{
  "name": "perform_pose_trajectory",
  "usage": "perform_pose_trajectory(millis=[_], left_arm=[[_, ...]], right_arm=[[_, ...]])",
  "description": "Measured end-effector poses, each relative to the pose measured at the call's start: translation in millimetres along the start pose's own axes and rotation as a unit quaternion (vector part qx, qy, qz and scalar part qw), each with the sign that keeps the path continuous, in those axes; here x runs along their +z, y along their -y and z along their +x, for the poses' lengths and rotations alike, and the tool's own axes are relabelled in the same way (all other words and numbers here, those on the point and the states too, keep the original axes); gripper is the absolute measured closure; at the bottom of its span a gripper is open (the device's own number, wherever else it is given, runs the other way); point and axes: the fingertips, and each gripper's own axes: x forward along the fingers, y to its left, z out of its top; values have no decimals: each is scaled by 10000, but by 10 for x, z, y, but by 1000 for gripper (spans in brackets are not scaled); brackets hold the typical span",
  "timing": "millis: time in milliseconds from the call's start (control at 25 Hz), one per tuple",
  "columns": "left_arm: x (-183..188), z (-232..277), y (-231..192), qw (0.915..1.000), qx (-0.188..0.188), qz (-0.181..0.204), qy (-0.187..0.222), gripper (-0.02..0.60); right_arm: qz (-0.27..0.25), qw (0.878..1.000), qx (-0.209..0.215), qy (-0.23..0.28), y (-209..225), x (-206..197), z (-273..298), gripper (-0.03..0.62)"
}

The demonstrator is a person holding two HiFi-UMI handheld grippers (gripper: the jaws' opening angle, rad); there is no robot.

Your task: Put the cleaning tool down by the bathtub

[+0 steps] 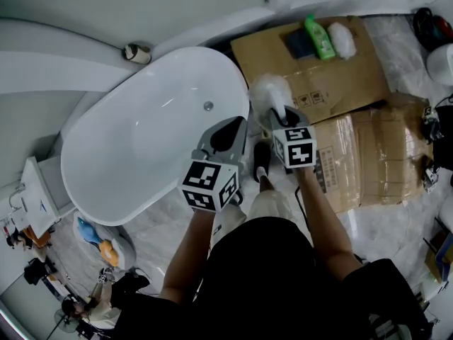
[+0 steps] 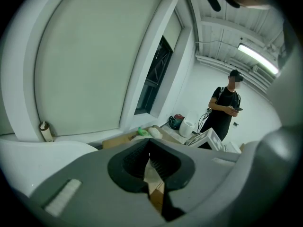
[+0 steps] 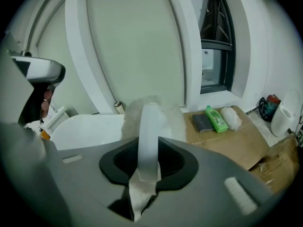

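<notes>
The cleaning tool is a white brush with a fluffy head (image 1: 266, 91) and a pale flat handle (image 3: 147, 136). My right gripper (image 1: 278, 113) is shut on that handle, and the fluffy head sticks out beyond the jaws (image 3: 158, 109). It hangs over the floor just right of the white oval bathtub (image 1: 134, 154), near the tub's right rim. My left gripper (image 1: 228, 129) hovers beside it over that rim. In the left gripper view its jaws (image 2: 150, 162) are together and hold nothing. The tub also shows in the right gripper view (image 3: 87, 126).
Flattened cardboard (image 1: 340, 83) covers the floor right of the tub. On it lie a green bottle (image 1: 320, 37), a dark sponge (image 1: 298, 43) and a white fluffy pad (image 1: 342, 39). A small roll (image 1: 136, 52) sits on the ledge behind the tub. A person (image 2: 225, 110) stands across the room.
</notes>
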Motion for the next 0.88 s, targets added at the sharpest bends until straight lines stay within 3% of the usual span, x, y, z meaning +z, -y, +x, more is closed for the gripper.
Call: perform_pose_trajectory(millis=[240, 880], left_arm=[[32, 258, -40, 10000, -23, -13, -41, 581], [-316, 608, -492, 9980, 403, -438, -204, 581]], right_arm=[[95, 9996, -13, -262, 213, -129, 347, 503], [-11, 9990, -110, -424, 624, -609, 1188, 503]])
